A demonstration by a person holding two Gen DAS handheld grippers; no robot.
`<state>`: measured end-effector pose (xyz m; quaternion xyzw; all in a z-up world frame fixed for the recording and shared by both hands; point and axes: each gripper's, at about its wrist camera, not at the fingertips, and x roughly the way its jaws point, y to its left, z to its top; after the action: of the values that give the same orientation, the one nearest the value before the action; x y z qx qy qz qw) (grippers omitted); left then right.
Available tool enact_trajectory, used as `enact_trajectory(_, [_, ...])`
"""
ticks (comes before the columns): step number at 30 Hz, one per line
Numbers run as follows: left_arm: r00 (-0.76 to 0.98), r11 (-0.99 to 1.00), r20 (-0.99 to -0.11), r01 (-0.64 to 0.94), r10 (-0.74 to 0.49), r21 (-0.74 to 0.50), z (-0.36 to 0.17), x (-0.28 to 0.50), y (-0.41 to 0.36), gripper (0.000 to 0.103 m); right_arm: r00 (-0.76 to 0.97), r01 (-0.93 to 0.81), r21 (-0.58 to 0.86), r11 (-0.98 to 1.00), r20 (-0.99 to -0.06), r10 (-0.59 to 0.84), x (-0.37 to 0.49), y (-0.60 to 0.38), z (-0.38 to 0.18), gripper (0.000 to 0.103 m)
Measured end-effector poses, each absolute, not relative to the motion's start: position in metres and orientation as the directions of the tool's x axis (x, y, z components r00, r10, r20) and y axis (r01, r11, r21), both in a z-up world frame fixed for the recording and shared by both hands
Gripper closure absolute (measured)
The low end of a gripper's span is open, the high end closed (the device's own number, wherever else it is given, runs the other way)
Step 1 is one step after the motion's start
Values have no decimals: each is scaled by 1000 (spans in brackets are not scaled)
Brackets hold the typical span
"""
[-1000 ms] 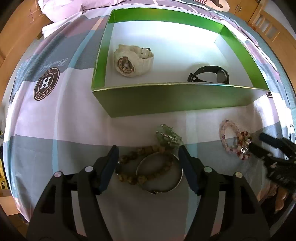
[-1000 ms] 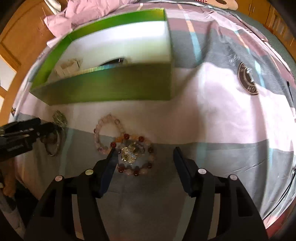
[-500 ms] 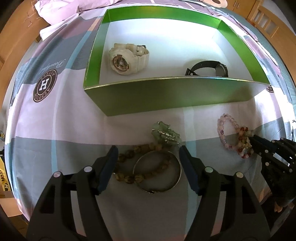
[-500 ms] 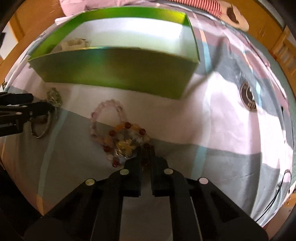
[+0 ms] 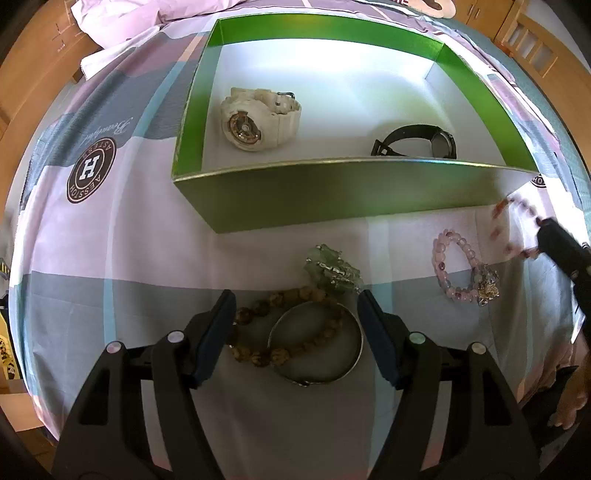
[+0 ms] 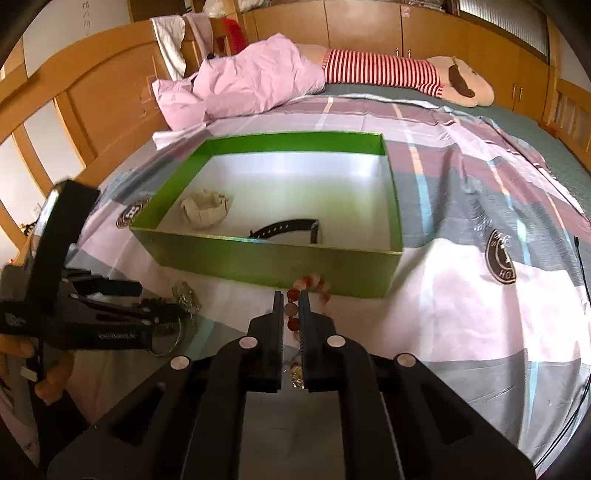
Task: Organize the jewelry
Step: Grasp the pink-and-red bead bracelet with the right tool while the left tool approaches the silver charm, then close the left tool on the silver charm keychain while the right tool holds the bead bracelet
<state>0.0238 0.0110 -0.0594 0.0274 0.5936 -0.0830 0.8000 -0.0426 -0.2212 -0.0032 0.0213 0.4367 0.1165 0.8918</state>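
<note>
A green box [image 5: 332,199] holds a cream watch [image 5: 255,120] and a black watch [image 5: 417,142]. My left gripper [image 5: 295,310] is open, its fingers on either side of a brown bead bracelet [image 5: 273,354] and a silver bangle [image 5: 317,343], with a green pendant [image 5: 332,267] just ahead. A pink bead bracelet [image 5: 461,269] lies to the right. My right gripper [image 6: 291,306] is shut on a red bead bracelet [image 6: 293,308], lifted in front of the box [image 6: 280,258]; it shows blurred in the left wrist view [image 5: 517,229].
The box stands on a bed with a pink and grey checked sheet [image 6: 461,295]. A pink quilt [image 6: 251,85] and a striped plush toy [image 6: 399,74] lie at the far end. Wooden cupboards [image 6: 369,26] stand behind.
My right gripper closed on the red bead bracelet and lifted it off the sheet towards the box. My left gripper stayed open over the brown beads and bangle.
</note>
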Motion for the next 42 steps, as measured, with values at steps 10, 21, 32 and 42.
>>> enact_trajectory(10, [251, 978, -946, 26, -206, -207, -53, 40, 59, 33, 562, -223, 135, 965, -792, 241, -48, -206, -14, 95])
enact_trajectory(21, [264, 984, -953, 132, -148, -117, -63, 37, 15, 33, 531, -229, 114, 967, -818, 222, -47, -200, -25, 95])
enact_trajectory(32, [286, 986, -951, 147, -119, -79, -75, 45, -3, 33, 516, -241, 90, 966, -831, 207, -47, -192, -34, 95])
enact_trajectory(42, [329, 985, -943, 173, -55, 3, -75, 42, -22, 79, 512, -234, 79, 969, -837, 192, -45, -191, -37, 95])
